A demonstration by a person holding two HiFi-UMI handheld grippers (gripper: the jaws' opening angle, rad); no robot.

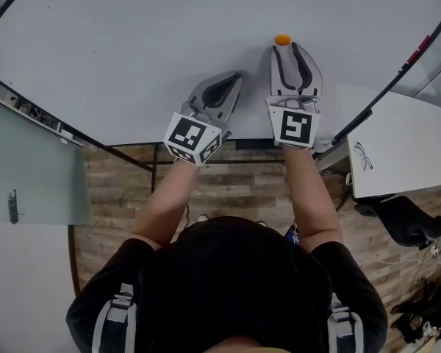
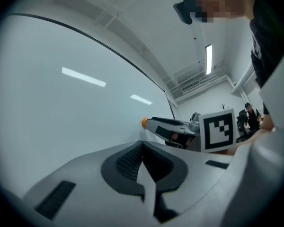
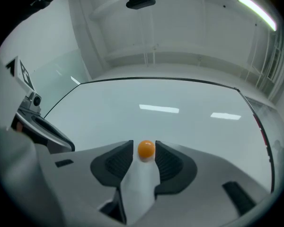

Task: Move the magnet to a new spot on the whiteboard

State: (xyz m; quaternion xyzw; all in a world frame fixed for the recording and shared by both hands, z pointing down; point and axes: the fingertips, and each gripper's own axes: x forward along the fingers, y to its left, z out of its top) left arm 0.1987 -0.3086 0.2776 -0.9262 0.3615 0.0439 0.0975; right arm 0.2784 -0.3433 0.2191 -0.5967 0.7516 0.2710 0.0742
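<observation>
— How many magnets are on the whiteboard (image 1: 132,50)?
— One magnet (image 1: 282,40), orange, and just the one whiteboard.
— And grippers?
— Two: the left gripper (image 1: 235,79) and the right gripper (image 1: 287,48).
— Anything else to count?
— One white tabletop (image 1: 408,134), with one pair of glasses (image 1: 363,155).

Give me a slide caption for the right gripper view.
Open right gripper with an orange magnet between its parted jaws, sitting on the whiteboard.

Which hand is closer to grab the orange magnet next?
Right. The right hand-held gripper has open jaws either side of the orange magnet; the left hand-held gripper is shut, away from it.
</observation>
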